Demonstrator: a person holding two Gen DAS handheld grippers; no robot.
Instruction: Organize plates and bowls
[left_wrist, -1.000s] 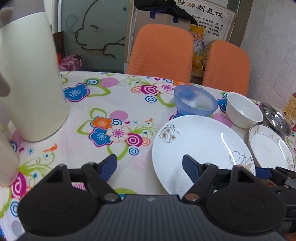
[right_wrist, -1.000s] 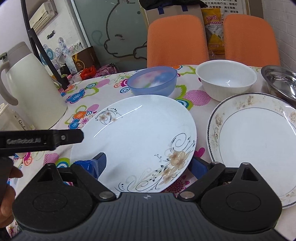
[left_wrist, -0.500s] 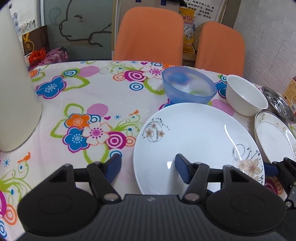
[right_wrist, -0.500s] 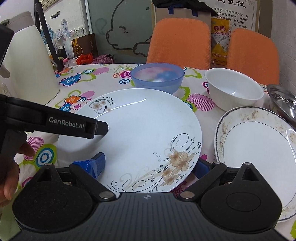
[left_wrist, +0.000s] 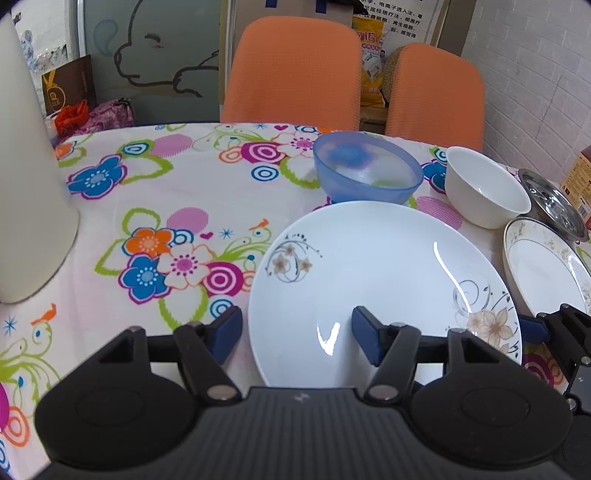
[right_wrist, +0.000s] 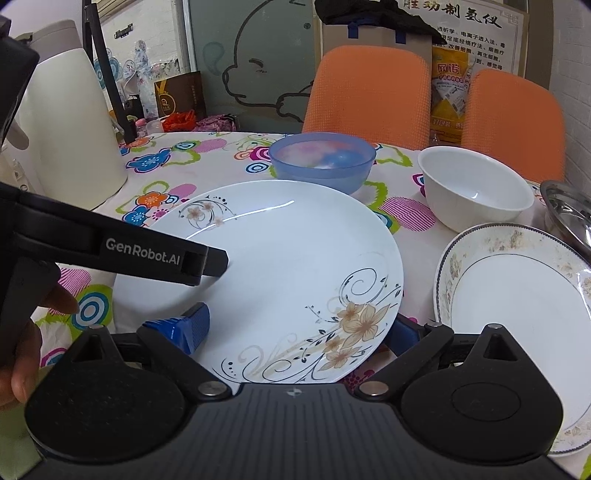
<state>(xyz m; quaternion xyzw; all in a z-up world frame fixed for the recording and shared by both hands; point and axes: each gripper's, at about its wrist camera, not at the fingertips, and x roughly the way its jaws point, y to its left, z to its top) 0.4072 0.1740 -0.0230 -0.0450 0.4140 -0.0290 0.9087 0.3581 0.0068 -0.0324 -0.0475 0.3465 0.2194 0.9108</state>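
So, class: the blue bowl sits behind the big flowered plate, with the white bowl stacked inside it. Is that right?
Not quite. The white bowl is not stacked inside the blue bowl; it stands apart, beside it on the tablecloth. The blue bowl does sit behind the big flowered plate. The right wrist view shows this.

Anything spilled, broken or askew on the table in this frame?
Nothing stands out. The flowered plate, rimmed plate, blue bowl, white bowl and steel dish all sit upright and intact, with no spill visible. Both grippers, left and right, are open at the flowered plate.
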